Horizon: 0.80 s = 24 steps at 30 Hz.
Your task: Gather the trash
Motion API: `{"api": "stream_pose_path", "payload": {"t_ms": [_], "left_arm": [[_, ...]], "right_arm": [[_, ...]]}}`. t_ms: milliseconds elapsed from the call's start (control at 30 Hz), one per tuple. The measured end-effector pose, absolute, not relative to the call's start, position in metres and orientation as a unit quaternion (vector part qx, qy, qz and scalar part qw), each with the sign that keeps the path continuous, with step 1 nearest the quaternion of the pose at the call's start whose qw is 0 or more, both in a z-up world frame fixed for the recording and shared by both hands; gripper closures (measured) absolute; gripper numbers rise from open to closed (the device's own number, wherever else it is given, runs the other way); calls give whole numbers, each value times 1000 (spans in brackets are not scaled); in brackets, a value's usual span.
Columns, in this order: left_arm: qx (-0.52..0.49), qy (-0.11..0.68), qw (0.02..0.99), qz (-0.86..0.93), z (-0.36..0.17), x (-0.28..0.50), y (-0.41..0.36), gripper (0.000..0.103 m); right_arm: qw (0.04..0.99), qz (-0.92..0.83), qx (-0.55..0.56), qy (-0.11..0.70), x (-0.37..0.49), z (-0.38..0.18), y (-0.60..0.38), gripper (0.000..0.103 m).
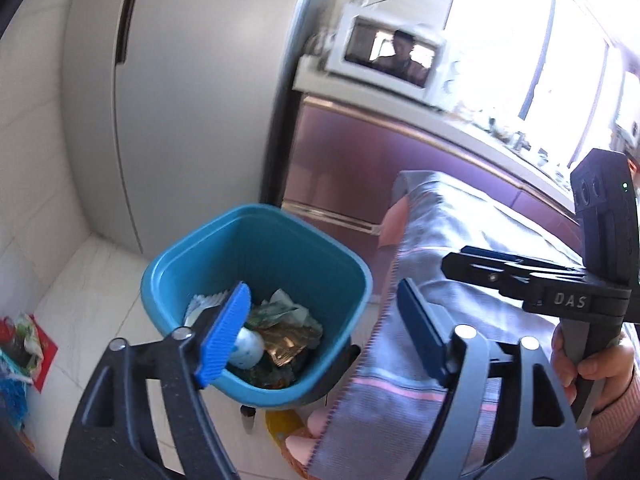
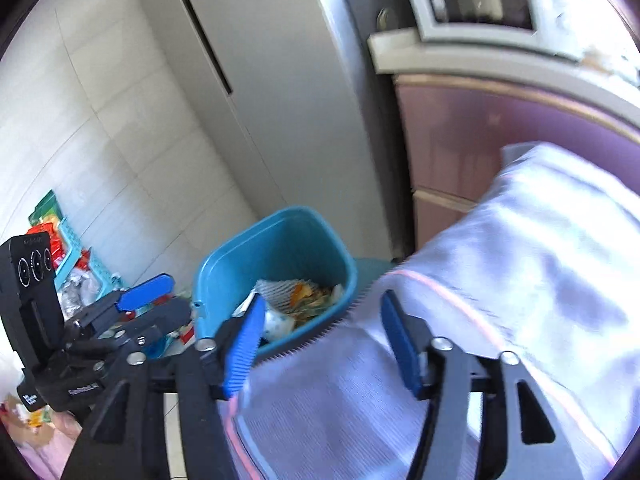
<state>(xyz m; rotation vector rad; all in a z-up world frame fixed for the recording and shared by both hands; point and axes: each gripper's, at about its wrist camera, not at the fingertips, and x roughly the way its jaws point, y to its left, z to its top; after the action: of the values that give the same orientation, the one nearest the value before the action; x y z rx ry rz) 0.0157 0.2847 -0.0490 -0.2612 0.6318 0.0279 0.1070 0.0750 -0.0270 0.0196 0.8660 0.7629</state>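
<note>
Both hand-held grippers, left [image 1: 320,332] and right [image 2: 320,340], gape wide, empty, above blue trash bin [image 1: 200,256].

A pale tiled floor [image 1: 92,280] carries a blue bin [image 1: 208,256] that stands on it beside a grey-striped cloth [image 1: 420,380] draped next to it. The bin holds crumpled wrappers and paper [image 1: 280,320]. By the wall, a light-blue basket [image 2: 80,264] of colourful packets sits on the same floor.

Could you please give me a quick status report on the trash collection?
Left gripper open, empty. Right gripper open, empty. Blue bin holds wrappers. Striped cloth beside bin.
</note>
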Motion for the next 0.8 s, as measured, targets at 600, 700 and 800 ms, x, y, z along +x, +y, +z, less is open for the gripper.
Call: {"api": "stream_pose_path", "payload": {"t_ms": [600,700,800], "left_arm": [[-69,207,976,-11,-8,-16,156,5],[-57,189,980,-14,-4,-22,137,5],[-47,180,982,-20,0,-26,121,5]], "right_arm": [[958,149,11,245,-4,7,-92,7],[966,118,24,230,-16,8,-117,7],[972,92,30,215,-27,9,-136,7]]}}
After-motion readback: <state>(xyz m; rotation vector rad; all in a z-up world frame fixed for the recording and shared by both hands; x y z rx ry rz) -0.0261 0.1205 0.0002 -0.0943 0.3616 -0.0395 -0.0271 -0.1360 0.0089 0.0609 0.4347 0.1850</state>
